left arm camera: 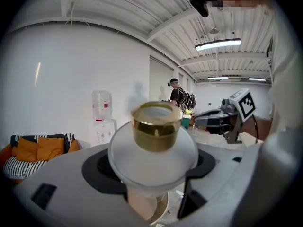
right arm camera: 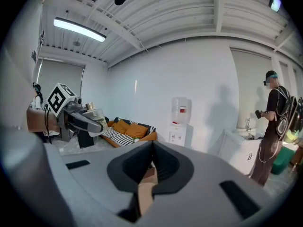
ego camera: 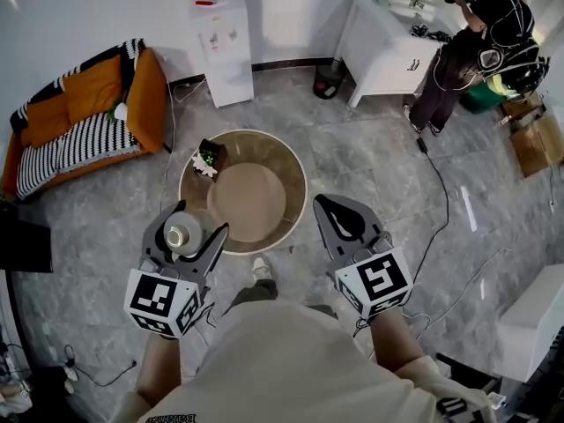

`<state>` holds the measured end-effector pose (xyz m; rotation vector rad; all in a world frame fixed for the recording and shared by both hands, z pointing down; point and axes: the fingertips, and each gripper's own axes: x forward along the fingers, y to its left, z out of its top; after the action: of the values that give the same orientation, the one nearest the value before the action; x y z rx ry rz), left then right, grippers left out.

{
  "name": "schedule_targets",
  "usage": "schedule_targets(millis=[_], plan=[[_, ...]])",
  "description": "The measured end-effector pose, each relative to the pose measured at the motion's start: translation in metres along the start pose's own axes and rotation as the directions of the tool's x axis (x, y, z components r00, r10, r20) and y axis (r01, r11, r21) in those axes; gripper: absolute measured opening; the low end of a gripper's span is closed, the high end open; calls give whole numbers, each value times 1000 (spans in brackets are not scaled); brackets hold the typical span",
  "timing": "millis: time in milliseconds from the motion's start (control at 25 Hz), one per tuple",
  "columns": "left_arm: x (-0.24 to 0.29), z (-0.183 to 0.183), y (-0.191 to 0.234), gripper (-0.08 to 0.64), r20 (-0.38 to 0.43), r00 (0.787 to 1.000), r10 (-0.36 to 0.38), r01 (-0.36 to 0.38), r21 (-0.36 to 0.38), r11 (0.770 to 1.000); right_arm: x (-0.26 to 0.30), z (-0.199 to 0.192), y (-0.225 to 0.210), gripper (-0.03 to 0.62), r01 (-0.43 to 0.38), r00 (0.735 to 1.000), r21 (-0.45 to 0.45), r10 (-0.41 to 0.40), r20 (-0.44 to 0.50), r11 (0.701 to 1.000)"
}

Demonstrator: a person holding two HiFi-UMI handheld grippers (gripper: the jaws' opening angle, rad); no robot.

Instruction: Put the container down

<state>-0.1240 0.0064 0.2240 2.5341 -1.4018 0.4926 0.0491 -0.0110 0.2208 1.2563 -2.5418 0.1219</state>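
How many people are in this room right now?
2. The person wearing the camera fills the head view's bottom edge; a second person stands at the white sink cabinet, upper right. Others could be outside the frame.

Left gripper [ego camera: 201,220]: grey plastic shell, rounded jaws, black pads on inner faces. Right gripper [ego camera: 324,203]: same grey shell, black inlay narrowing toward tip. White marker cube at rear of each, left cube [ego camera: 163,300] and right cube [ego camera: 377,280], black square codes on faces. Thin black cable [ego camera: 359,326] loops under right cube. Person: cream short-sleeved shirt [ego camera: 291,368] with small dark print at sleeve edges, olive trousers [ego camera: 256,294], white shoe [ego camera: 261,269]. Black head camera [left arm camera: 199,3].
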Motion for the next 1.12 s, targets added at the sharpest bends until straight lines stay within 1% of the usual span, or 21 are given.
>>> schedule_targets(millis=[240,400,520,680,840,1000,1120], plan=[[25,10,53,334,-6,1000,-3,3,-3,1000,57,25,-10,-3,17,1000,-7,-17,1,1000],[33,13,74,334,-2,1000,-2,2,-1,1000,82,36,-14,-3,18,1000,-18,-18,6,1000],[38,15,88,334,0,1000,14,-14,3,1000,98,40,-17,-3,5,1000,-24,-5,7,1000],[45,18,96,334,-3,999,37,-37,-9,999,115,42,-23,-3,-17,1000,-34,16,-9,999],[57,20,100,334,-17,998,66,-66,-6,998,129,38,-40,-3,-41,999,-31,40,-24,999],[76,15,103,334,-43,993,112,-113,-41,993,137,26,-59,-3,-68,997,-41,66,-47,997],[89,10,104,334,-65,989,133,-137,-58,989,143,19,-72,-3,-78,996,-30,76,-55,997]])
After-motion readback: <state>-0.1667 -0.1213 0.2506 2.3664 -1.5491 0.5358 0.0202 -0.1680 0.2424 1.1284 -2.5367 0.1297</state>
